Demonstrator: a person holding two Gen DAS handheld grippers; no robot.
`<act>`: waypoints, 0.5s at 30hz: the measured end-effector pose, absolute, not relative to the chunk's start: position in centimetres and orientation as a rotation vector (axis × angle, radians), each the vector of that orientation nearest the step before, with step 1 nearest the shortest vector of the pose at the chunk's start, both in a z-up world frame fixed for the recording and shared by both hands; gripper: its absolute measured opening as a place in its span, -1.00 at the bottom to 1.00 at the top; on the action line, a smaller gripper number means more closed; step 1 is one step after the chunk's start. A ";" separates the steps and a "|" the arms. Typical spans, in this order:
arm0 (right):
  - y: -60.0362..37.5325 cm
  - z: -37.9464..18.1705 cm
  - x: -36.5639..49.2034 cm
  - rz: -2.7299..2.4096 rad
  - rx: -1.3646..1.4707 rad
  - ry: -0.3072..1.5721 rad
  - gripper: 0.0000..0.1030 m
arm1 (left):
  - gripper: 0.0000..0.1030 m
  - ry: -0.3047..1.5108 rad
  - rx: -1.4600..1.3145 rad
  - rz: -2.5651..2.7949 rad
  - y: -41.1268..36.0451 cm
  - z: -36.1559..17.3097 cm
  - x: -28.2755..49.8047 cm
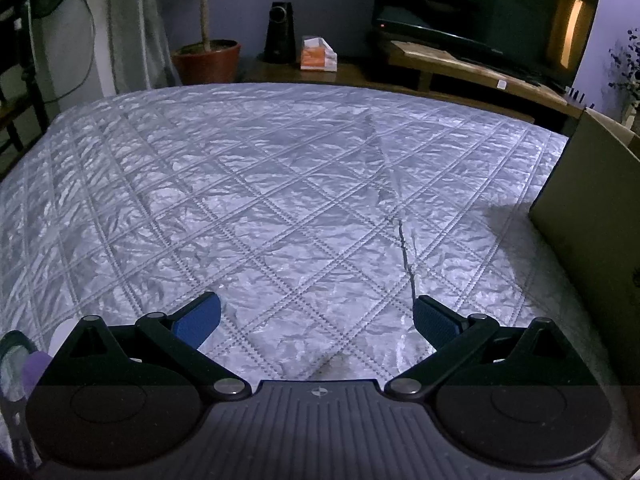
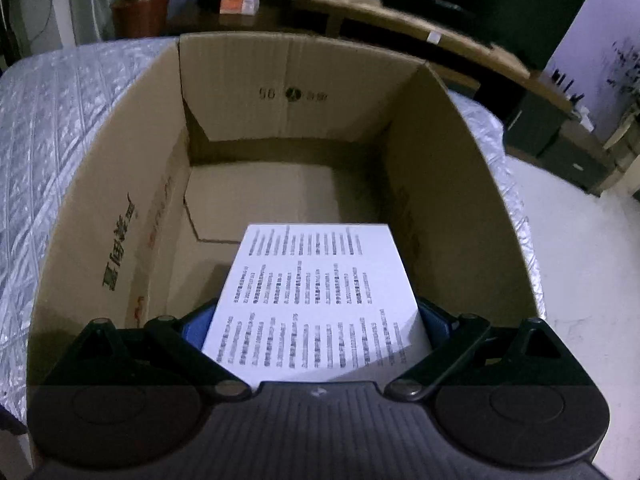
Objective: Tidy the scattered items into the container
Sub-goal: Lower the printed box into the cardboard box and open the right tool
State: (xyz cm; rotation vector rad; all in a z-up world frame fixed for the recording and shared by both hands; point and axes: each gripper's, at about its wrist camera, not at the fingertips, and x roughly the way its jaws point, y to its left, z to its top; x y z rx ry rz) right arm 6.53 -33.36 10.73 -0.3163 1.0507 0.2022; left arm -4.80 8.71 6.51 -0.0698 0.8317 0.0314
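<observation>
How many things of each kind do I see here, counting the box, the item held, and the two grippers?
Cardboard box: 1
White printed package, held over the box: 1
Grippers: 2, left gripper open with nothing in it, right gripper shut on the package
Total: 4

Cardboard box (image 2: 120, 184) on quilted bed (image 1: 240, 184) (its right side).

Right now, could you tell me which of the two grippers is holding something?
The right gripper: its fingers clamp a white printed box over the open carton. The left gripper is open with only the quilt between its fingers.
</observation>
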 end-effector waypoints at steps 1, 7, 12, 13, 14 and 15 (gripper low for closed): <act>-33.2 10.5 6.7 0.207 -0.321 1.075 0.88 | 0.99 0.831 -0.070 0.030 8.7 6.5 -4.8; -33.2 11.2 5.5 0.161 -0.349 1.008 0.77 | 0.99 0.826 -0.085 0.033 9.2 6.7 -4.9; -31.7 14.7 1.7 0.132 -0.445 0.659 0.62 | 0.99 0.817 -0.092 0.040 9.5 7.0 -4.9; -30.9 15.9 0.1 0.146 -0.451 0.545 0.62 | 0.99 0.813 -0.093 0.041 9.6 7.1 -5.0; -30.0 17.0 -1.6 0.168 -0.451 0.432 0.63 | 0.99 0.805 -0.095 0.044 9.8 7.3 -5.0; -29.1 18.1 -3.5 0.210 -0.446 0.315 0.65 | 0.99 0.796 -0.095 0.051 10.0 7.5 -5.1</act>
